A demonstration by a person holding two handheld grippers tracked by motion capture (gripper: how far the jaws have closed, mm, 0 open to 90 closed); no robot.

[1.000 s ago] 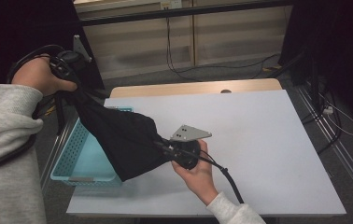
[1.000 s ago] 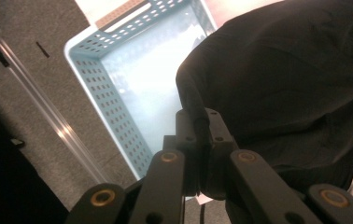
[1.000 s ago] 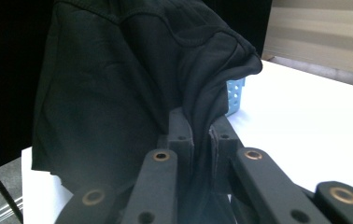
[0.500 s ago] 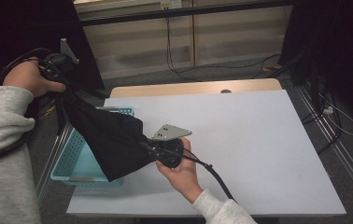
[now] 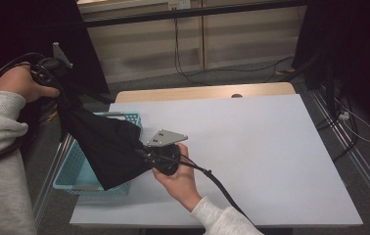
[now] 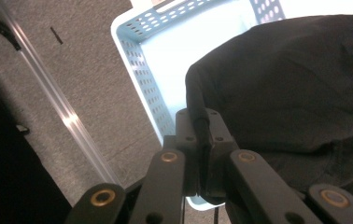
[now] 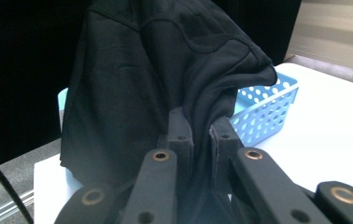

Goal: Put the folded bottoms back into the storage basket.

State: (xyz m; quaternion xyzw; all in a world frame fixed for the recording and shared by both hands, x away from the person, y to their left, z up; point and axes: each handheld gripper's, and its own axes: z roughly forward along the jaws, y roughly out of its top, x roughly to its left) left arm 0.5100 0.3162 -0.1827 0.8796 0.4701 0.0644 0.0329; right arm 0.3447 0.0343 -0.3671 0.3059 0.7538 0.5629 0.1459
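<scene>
Cloth (image 5: 107, 147): black, stretched over basket (image 5: 78, 169) at table's (image 5: 271, 161) 9 o'clock. Left tool (image 5: 61, 73) and right tool (image 5: 143, 152) each clenched on an edge. Risk: a thin pinch slips, dropping cloth outside basket.

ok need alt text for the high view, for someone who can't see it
A person stretches a black fabric garment between two hand-held tools above a light blue perforated plastic basket at the left edge of a white table. The left tool holds one end raised beyond the table's edge; the right tool grips the other end low over the tabletop.
</scene>
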